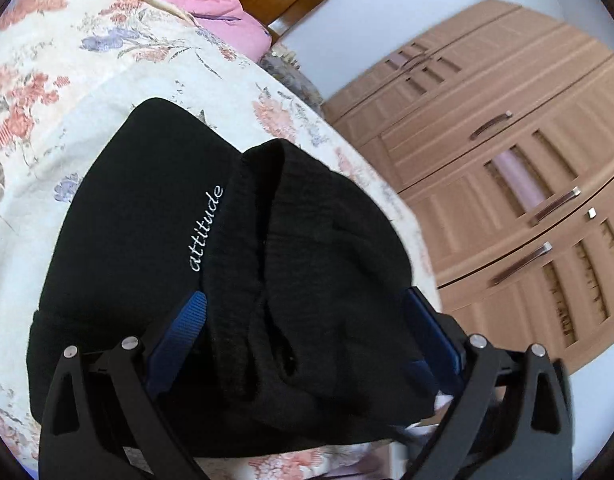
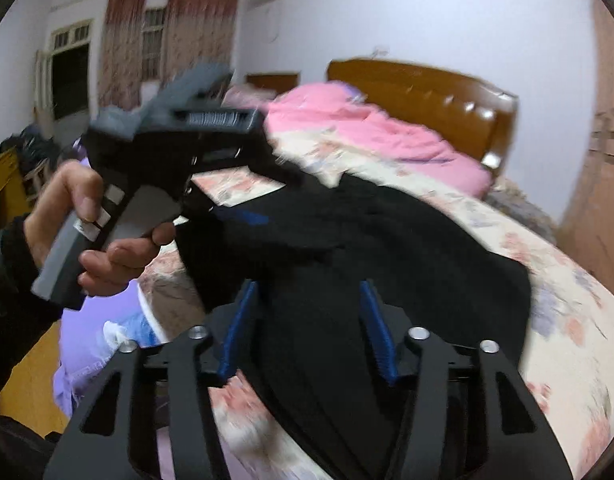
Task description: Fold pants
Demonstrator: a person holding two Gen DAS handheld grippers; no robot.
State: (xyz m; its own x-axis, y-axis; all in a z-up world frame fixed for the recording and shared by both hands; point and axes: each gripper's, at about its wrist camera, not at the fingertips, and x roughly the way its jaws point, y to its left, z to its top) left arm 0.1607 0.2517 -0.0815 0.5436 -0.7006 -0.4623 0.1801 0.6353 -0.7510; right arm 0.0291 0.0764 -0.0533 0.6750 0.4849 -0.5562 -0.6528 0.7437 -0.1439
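Black pants [image 1: 139,208] with white "attitude" stitching lie folded on the floral bedsheet [image 1: 67,92]. My left gripper [image 1: 307,296] has its blue fingers [image 1: 187,328] far apart, and the bunched ribbed waistband [image 1: 275,216] fills the gap, pressed from both sides. In the right wrist view the pants [image 2: 407,240] spread across the bed. My right gripper [image 2: 307,284] holds a band of the black cloth, with both blue pads against it. A hand [image 2: 107,256] carries the left gripper at the left of that view, one of its blue fingers [image 2: 247,216] on the pants.
A pink quilt [image 2: 371,136] is heaped before the brown wooden headboard [image 2: 427,88]. A tan wardrobe [image 1: 507,160] stands beside the bed. Purple bedding [image 2: 95,344] and wooden floor [image 2: 31,384] lie past the bed's left edge. The right wrist view is blurred.
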